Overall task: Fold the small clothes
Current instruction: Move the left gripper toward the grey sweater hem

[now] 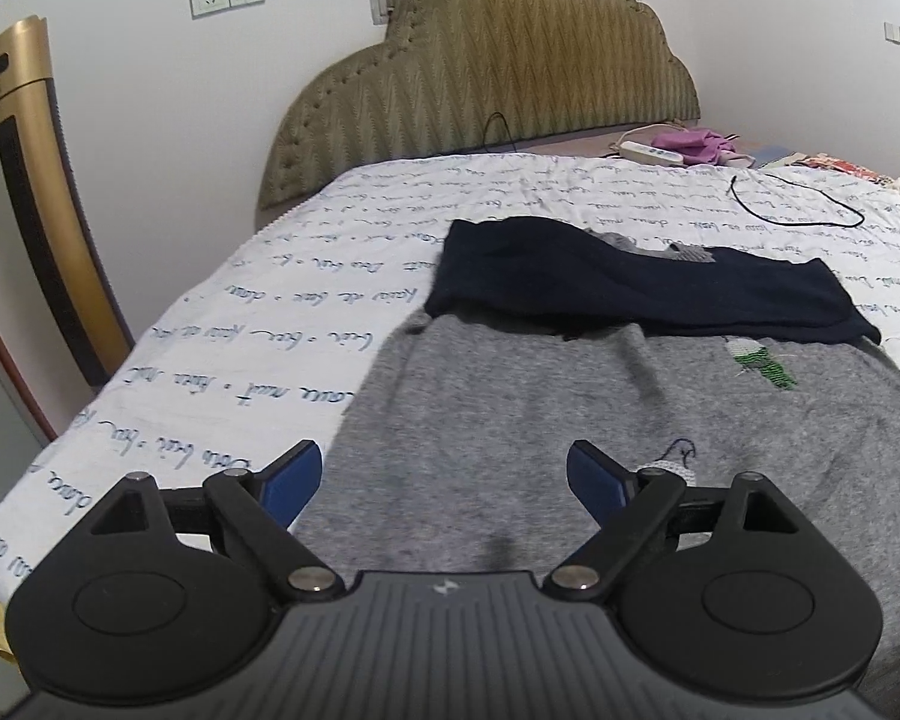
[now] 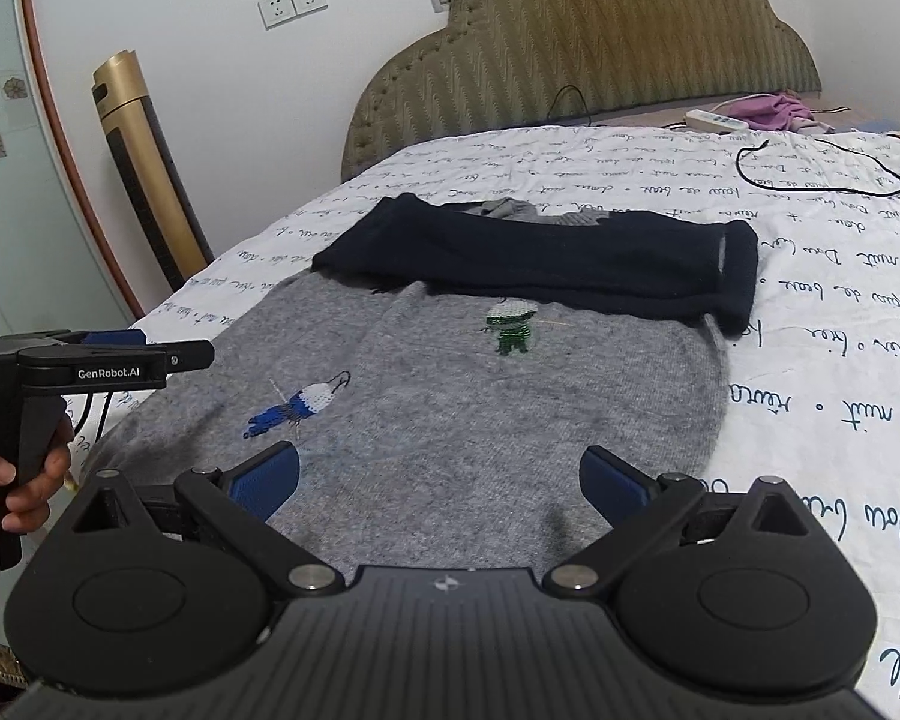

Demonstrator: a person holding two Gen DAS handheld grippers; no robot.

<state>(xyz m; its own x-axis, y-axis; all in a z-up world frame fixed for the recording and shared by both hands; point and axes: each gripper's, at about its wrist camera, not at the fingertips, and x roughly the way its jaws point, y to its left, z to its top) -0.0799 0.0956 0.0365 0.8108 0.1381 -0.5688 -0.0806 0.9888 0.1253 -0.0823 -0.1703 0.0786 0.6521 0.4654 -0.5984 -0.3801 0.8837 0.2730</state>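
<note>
Both grippers spread, nothing pinched: left gripper [image 1: 444,483], right gripper [image 2: 441,480] over near hem of grey sweater [image 2: 450,420], flat on bed sheet [image 1: 210,348]. Dark sleeves [image 2: 540,258] already folded across top; body fold likely remains

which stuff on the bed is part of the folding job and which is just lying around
Job: grey sweater, its dark sleeves folded across the top.
Lying about: black cable, white power strip, purple cloth, gold tower fan.
</note>
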